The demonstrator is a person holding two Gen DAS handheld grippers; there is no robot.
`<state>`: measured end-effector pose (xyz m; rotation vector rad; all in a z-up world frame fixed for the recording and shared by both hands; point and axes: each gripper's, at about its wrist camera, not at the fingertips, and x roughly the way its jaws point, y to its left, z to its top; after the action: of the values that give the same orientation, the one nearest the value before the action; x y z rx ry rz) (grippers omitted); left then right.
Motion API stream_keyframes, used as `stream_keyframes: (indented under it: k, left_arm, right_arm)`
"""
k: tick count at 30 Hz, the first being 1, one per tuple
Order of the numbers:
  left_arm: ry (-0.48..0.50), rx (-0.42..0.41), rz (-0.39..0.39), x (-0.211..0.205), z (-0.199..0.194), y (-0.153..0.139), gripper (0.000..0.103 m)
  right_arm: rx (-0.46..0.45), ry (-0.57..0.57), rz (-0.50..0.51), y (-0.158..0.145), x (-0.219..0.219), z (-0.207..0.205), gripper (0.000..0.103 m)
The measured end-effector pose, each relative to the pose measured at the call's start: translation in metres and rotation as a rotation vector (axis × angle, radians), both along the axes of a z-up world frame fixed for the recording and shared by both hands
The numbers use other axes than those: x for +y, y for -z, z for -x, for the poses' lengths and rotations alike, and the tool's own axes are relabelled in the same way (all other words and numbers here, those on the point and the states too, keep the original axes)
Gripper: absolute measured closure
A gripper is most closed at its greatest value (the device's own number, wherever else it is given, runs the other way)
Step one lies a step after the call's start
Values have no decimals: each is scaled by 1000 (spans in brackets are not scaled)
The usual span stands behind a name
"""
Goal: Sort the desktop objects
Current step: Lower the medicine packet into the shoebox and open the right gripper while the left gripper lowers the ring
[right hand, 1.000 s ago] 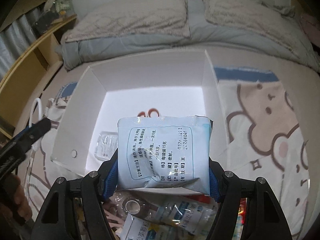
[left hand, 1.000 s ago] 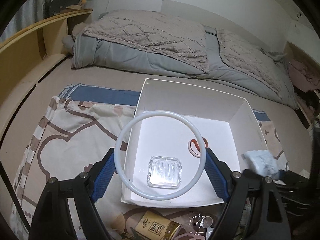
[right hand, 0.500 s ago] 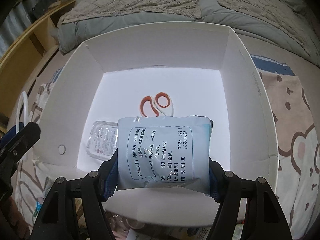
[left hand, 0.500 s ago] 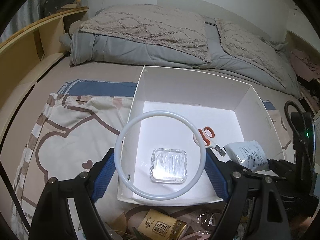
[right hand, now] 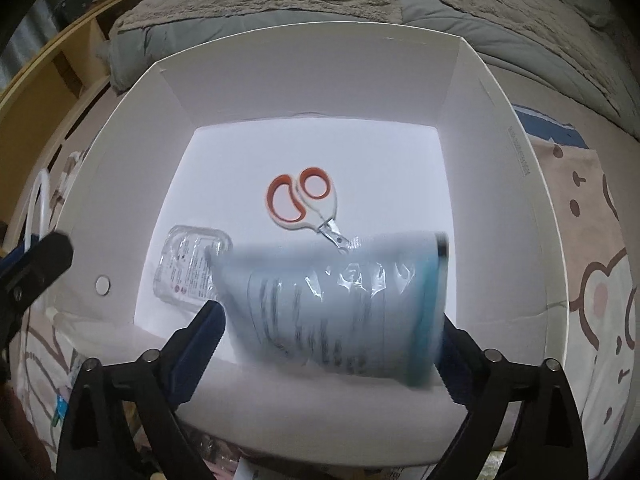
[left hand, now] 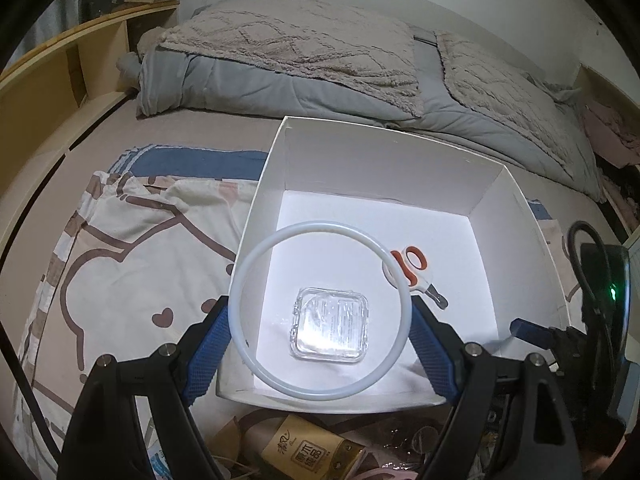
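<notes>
Right claw (right hand: 330,344) is opening and drops the packet (right hand: 336,304) into the white box (right hand: 520,152), where scissors (right hand: 302,202) and a clear case (right hand: 190,264) already lie, while left claw (left hand: 320,344) grasps a white ring (left hand: 320,312) over the box's near edge, and more clutter waits outside.

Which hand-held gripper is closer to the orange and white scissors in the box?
Right. The right hand-held gripper hangs over the white cardboard box, jaws opening, its blurred pale-blue packet almost at the orange-and-white scissors' tips. The left hand-held gripper, holding a white plastic ring, is farther back.

Each hand-held gripper (left hand: 320,344) has black arms with silver screws. Ribbed blue pads (left hand: 210,354) line the fingers at five and seven o'clock.
</notes>
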<state>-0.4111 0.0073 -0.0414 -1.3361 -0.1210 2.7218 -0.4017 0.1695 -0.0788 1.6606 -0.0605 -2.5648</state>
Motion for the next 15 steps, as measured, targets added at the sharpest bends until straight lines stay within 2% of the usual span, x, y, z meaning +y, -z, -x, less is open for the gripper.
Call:
stream_keyframes:
  k: [3,15]
  left_arm:
    - [-8,2,3,1,-2,-1,18]
    - [-9,14,-3,11,-6,-11,18]
  right_arm:
    - [17,-19,2,-6,-3,-5,0]
    - [100,-11,41,-36,10,-25,0]
